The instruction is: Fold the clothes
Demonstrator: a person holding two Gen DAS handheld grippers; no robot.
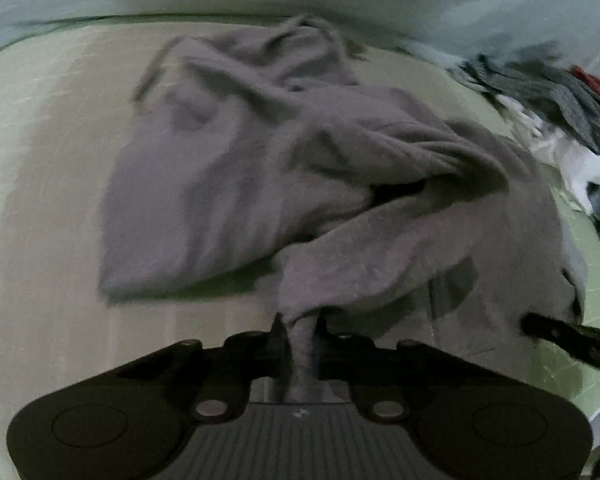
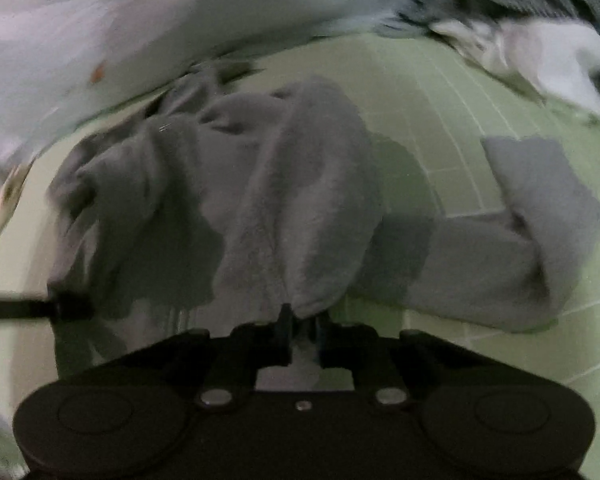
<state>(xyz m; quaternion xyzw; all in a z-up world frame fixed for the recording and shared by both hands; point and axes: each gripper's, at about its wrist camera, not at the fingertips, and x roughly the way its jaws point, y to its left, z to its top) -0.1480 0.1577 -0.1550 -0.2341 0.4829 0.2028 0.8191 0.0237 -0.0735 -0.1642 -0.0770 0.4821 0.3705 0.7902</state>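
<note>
Grey garment (image 1: 300,152) x1, pinched by 2 hand-held grippers: left (image 1: 300,328), right (image 2: 303,320).

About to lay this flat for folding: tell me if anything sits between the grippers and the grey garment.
Nothing does. The left gripper and right gripper are each shut on the grey garment. The clothes pile lies apart.

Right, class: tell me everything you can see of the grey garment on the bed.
The grey garment looks like soft, fleecy fabric, plain and crumpled, not yet folded. It sprawls over the green sheet, with one long part, perhaps a sleeve, bent out to the side. The left hand-held gripper pinches a bunched edge, and the right hand-held gripper pinches another edge, lifting both slightly. Other clothes lie beyond it.
</note>
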